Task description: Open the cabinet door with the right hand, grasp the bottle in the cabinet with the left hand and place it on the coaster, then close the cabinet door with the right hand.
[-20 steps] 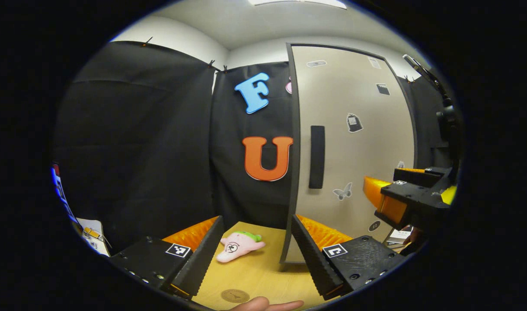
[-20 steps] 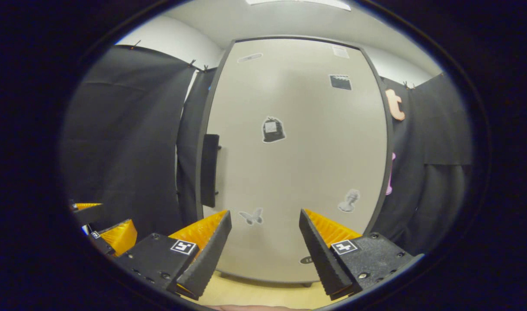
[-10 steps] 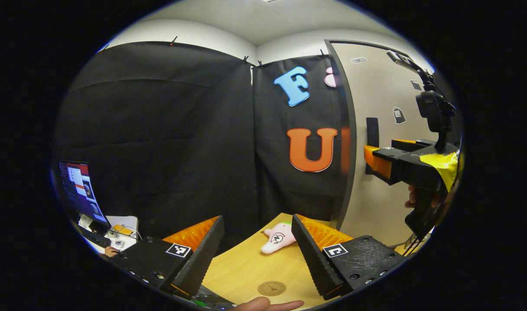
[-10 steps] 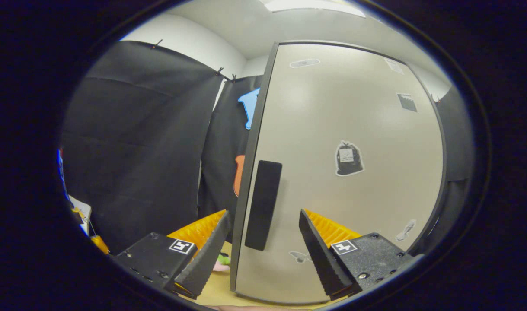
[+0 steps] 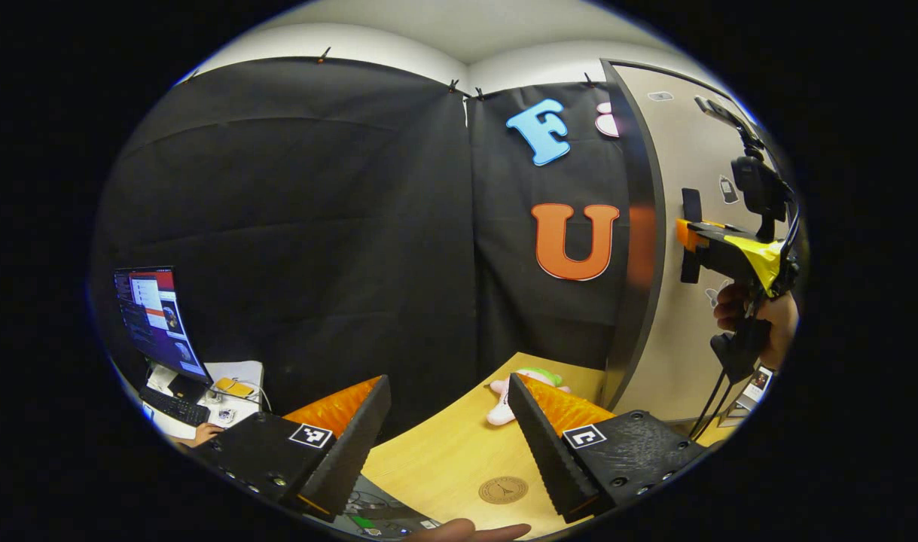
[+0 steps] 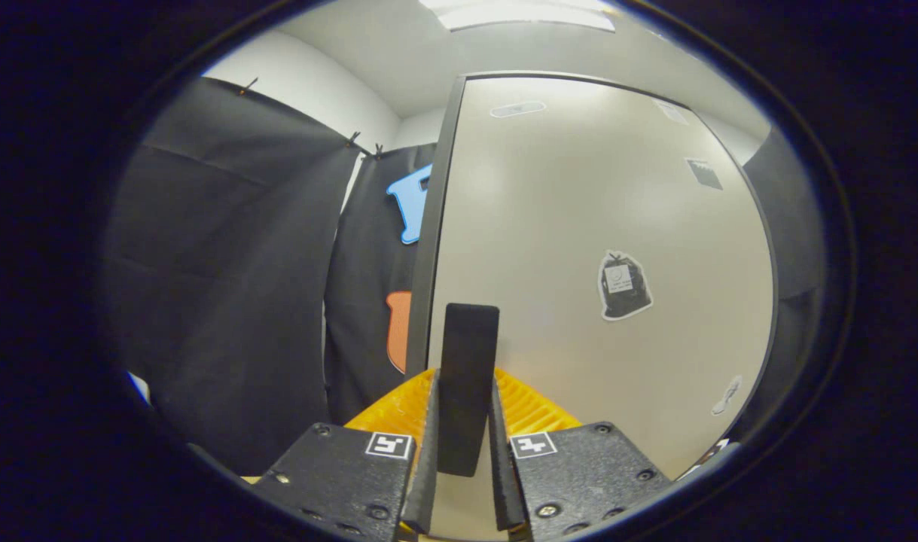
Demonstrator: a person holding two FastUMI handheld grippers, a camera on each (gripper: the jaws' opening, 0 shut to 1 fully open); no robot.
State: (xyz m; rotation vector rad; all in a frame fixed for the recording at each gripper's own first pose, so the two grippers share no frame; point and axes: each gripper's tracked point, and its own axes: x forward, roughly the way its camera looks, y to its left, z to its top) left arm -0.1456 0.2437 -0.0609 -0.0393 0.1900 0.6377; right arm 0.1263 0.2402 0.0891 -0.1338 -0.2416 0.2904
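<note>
The beige cabinet door [image 6: 579, 226] is closed, with a dark upright handle [image 6: 466, 361] near its left edge. My right gripper [image 6: 462, 444] is shut on that handle, a finger pressing each side. In the left gripper view the right gripper [image 5: 692, 241] reaches the handle [image 5: 690, 207] on the door [image 5: 677, 339], held by a hand [image 5: 767, 320]. My left gripper [image 5: 447, 436] hangs open over the wooden table [image 5: 443, 459], left of the cabinet. A round brown coaster [image 5: 503, 490] lies on the table between its fingers. The bottle stays hidden behind the door.
A pink plush toy [image 5: 504, 395] lies on the table by the cabinet's foot. A monitor [image 5: 154, 320] and keyboard [image 5: 174, 406] sit on a desk far left. A fingertip [image 5: 466, 531] shows at the bottom edge. Cables hang from the right gripper.
My right gripper moved in and shut on the door handle; it was open before. My left gripper swung left, away from the cabinet, and remains open.
</note>
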